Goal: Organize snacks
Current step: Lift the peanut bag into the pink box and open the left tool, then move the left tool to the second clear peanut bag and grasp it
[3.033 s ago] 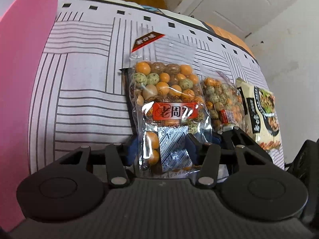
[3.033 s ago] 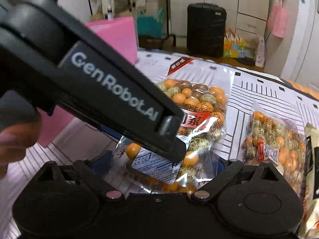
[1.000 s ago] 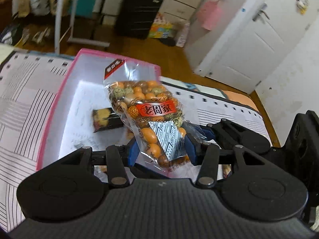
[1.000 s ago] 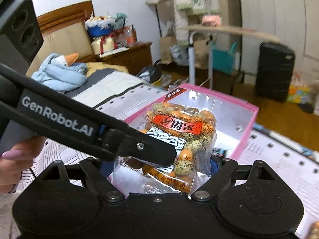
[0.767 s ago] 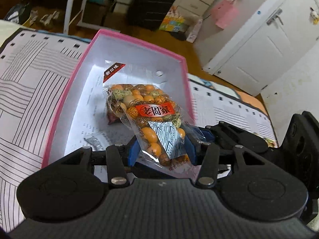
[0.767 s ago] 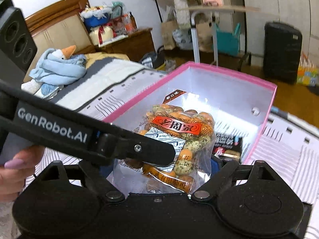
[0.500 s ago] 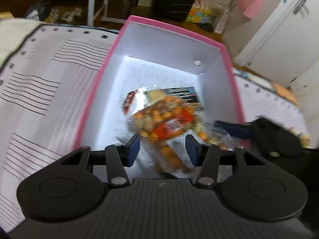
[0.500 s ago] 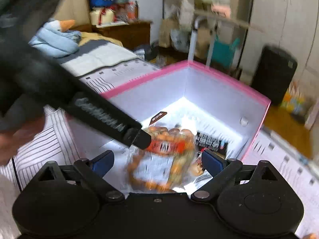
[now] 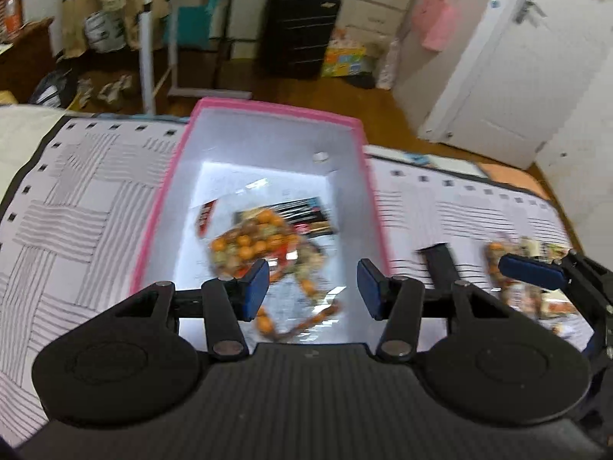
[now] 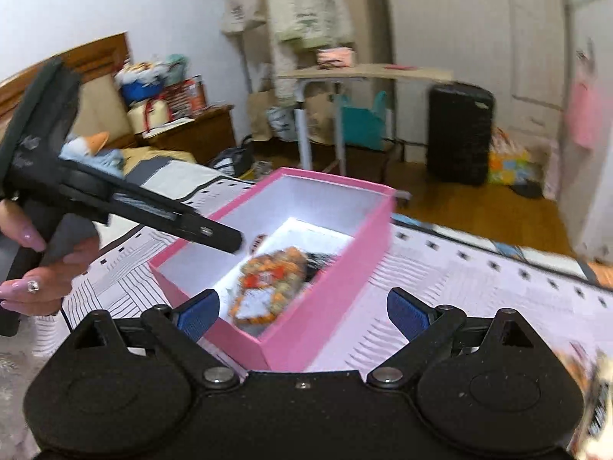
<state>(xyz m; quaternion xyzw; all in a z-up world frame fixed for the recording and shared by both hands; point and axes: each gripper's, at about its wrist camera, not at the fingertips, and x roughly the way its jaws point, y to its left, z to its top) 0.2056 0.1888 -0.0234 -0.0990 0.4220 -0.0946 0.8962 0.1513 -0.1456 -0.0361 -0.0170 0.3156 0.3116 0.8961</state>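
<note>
Snack bag (image 9: 264,249) in pink box (image 9: 161,207), below parted left gripper (image 9: 312,287).

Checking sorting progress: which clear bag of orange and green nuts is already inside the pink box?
The clear nut bag with the red label, lying in the pink box; the other nut bag lies outside.

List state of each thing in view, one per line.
pink box: open, no lid
peanut bag: lying inside the box, released
dark packet: in box, partly under the bag
left claw: open, empty
right claw: open wide, empty
second peanut bag: on bedspread
</note>
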